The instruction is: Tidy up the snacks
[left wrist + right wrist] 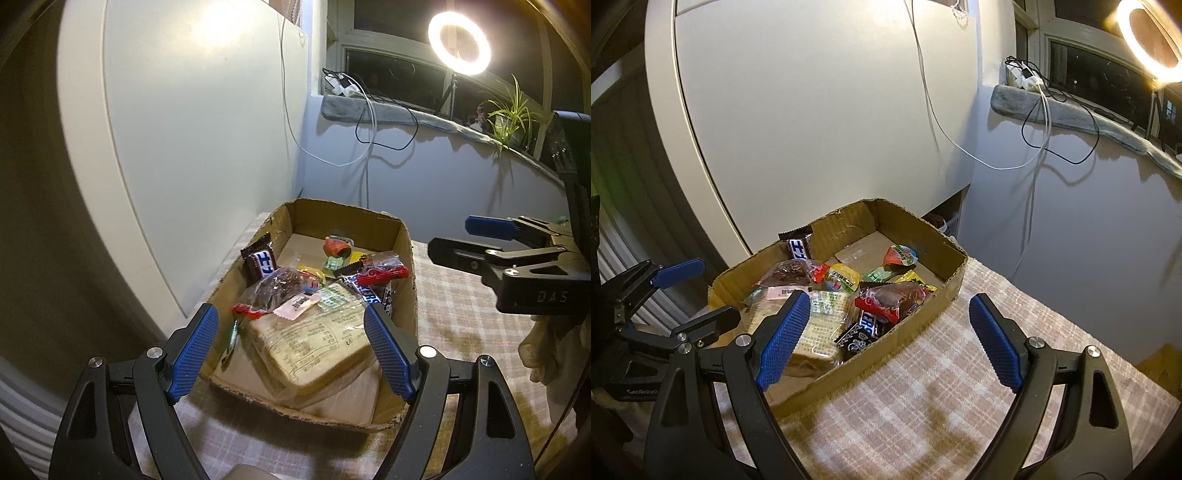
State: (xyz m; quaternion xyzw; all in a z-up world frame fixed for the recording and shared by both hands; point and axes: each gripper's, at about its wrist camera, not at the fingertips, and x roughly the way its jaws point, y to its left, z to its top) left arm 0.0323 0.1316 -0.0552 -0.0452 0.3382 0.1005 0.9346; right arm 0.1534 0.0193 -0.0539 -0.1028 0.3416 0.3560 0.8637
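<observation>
My left tool hangs wide open and empty over the near end of the cardboard box, its blue pads either side of a large bread packet lying inside. Beyond that packet the box holds a heap of small wrapped snacks. To the right, my right tool is also spread wide, gripping nothing, just beside the box's right wall above the checked cloth on the tabletop.

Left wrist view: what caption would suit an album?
Open left gripper poised over a cardboard box of snacks, bread pack nearest.
</observation>
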